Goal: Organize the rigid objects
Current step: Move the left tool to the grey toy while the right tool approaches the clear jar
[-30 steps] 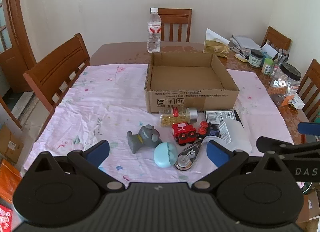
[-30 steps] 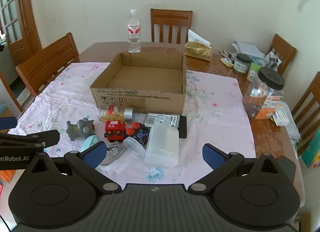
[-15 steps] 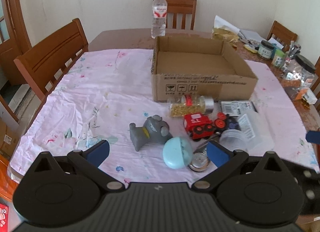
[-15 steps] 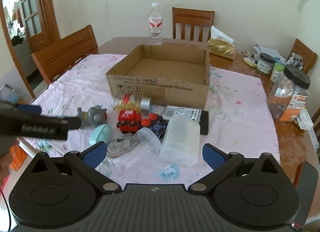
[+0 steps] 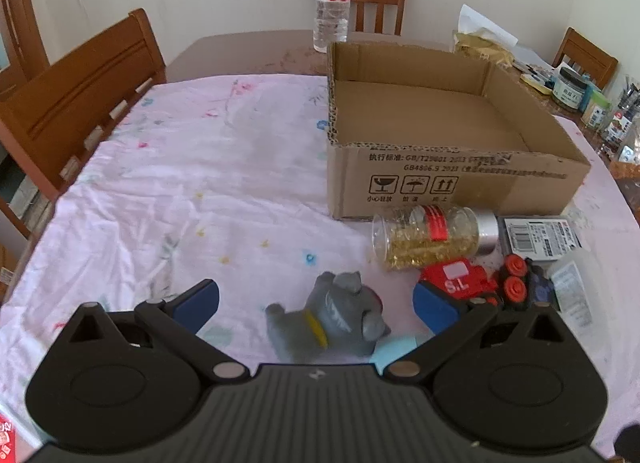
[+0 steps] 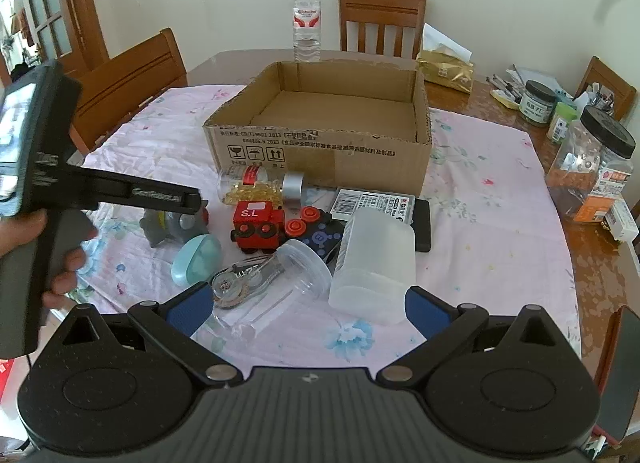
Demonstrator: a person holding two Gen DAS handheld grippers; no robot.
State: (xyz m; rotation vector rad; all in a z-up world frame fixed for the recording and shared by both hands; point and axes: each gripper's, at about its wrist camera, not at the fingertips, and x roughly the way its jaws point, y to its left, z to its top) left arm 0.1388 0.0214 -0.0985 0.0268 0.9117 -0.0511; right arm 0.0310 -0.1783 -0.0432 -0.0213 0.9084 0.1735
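A grey toy animal (image 5: 332, 319) lies on the pink cloth between the fingers of my open left gripper (image 5: 316, 305), which is not closed on it. To its right lie a red toy train (image 5: 460, 283) and a capsule bottle (image 5: 428, 237) on its side. Behind them stands an empty cardboard box (image 5: 440, 167). My right gripper (image 6: 307, 310) hangs open and empty just short of a clear jar (image 6: 296, 267), a correction tape (image 6: 236, 283) and a frosted container (image 6: 374, 263). A pale blue egg (image 6: 196, 259) rests beside the grey toy (image 6: 172, 223).
A water bottle (image 6: 307, 21) stands behind the box. Jars (image 6: 592, 167) and a gold tissue pack (image 6: 444, 69) crowd the right side of the wooden table. A black labelled box (image 6: 376, 205) lies by the carton. Wooden chairs (image 5: 88, 83) ring the table.
My left gripper has moved forward and down, so the grey toy now sits between its fingers. My right gripper has edged closer to the pile. Both stay open.
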